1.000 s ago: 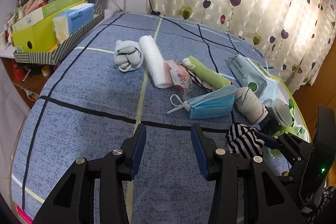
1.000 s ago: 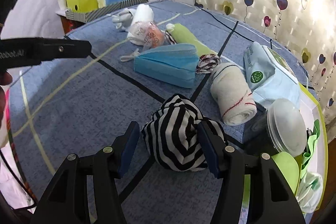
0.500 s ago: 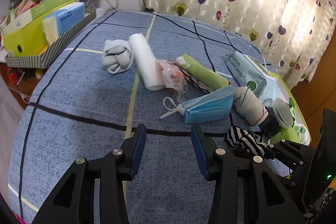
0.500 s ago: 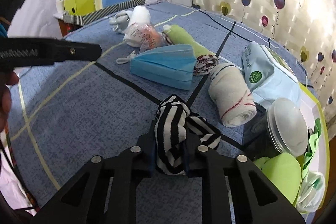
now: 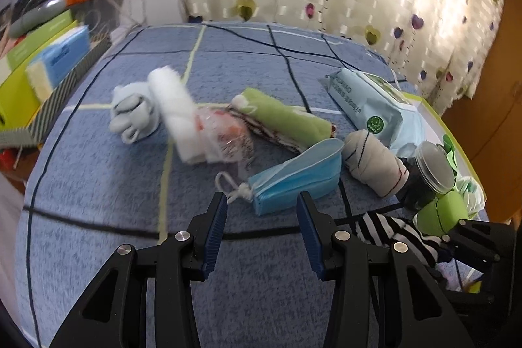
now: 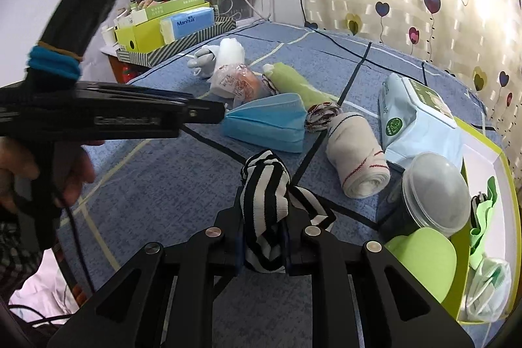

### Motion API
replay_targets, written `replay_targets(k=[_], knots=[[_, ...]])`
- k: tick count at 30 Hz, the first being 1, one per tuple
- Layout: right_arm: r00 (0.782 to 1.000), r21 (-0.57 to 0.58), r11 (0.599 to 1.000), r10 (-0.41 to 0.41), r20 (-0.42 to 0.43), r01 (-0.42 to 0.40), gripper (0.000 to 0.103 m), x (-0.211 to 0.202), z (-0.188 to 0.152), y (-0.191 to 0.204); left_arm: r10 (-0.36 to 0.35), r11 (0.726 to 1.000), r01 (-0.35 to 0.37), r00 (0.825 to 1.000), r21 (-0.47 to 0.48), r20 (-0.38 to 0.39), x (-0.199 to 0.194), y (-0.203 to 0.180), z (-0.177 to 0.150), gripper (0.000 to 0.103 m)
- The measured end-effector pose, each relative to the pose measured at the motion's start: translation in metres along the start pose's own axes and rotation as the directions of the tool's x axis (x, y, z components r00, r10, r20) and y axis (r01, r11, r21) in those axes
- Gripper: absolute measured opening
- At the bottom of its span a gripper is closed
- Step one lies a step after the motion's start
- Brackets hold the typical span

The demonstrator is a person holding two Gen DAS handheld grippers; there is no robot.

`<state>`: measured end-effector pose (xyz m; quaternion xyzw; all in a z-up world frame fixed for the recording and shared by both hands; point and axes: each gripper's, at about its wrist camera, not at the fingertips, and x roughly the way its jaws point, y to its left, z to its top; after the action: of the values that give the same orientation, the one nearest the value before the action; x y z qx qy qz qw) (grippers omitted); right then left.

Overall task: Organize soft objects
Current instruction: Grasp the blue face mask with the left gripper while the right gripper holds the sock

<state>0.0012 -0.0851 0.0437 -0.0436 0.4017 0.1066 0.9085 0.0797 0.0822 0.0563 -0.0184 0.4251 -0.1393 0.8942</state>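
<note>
My right gripper [image 6: 262, 237] is shut on a black-and-white striped sock [image 6: 264, 185], which bulges up out of the jaws just above the blue bedcover [image 6: 163, 185]. The left wrist view shows the same sock [image 5: 391, 234] at the lower right. My left gripper [image 5: 261, 217] is open and holds nothing. A folded stack of blue face masks [image 5: 293, 178] lies just beyond its fingertips. Behind the masks lie a beige rolled sock [image 6: 357, 158], a green rolled cloth [image 6: 293, 83], a white roll [image 5: 176, 110] and a grey sock bundle [image 5: 130, 113].
A green-rimmed box [image 6: 489, 152] with green and white items stands at the right edge. In front of it are a lidded jar [image 6: 430, 194] and a wipes pack [image 6: 414, 113]. A striped tray with boxes [image 6: 169, 48] sits at the far left. A hand holds the left gripper's handle [image 6: 49, 172].
The right jaws have closed on the striped sock and raised it a little. The left gripper has moved closer to the blue masks, still open.
</note>
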Motion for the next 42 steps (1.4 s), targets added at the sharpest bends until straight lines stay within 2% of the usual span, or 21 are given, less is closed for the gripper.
replay_targets(k=[11,17,25,33,35,42], knots=[[1.0,0.027,1.0,-0.004,0.005,0.004,0.017,-0.006,-0.004,-0.008,-0.026,0.993,0.029,0.999,0.112,-0.03,0.029,-0.023,0.017,0.047],[1.0,0.038,0.999,-0.003,0.004,0.003,0.017,-0.006,-0.004,-0.01,-0.035,0.986,0.046,0.997,0.159,-0.072,0.047,-0.026,0.019,0.052],[1.0,0.051,0.999,-0.005,0.003,0.005,0.017,-0.004,-0.004,-0.014,-0.03,0.978,0.049,0.995,0.204,-0.092,0.056,-0.031,0.018,0.054],[1.0,0.062,0.998,-0.01,0.007,0.009,0.017,-0.005,-0.005,-0.015,-0.033,0.981,0.05,0.995,0.189,-0.092,0.059,-0.029,0.017,0.054],[1.0,0.063,0.998,-0.008,0.008,0.008,0.017,-0.005,-0.005,-0.015,-0.03,0.981,0.046,0.996,0.189,-0.088,0.058,-0.03,0.016,0.052],[1.0,0.067,0.998,-0.011,0.011,0.01,0.017,-0.006,-0.005,-0.017,-0.028,0.982,0.042,0.997,0.184,-0.079,0.055,-0.028,0.012,0.037]])
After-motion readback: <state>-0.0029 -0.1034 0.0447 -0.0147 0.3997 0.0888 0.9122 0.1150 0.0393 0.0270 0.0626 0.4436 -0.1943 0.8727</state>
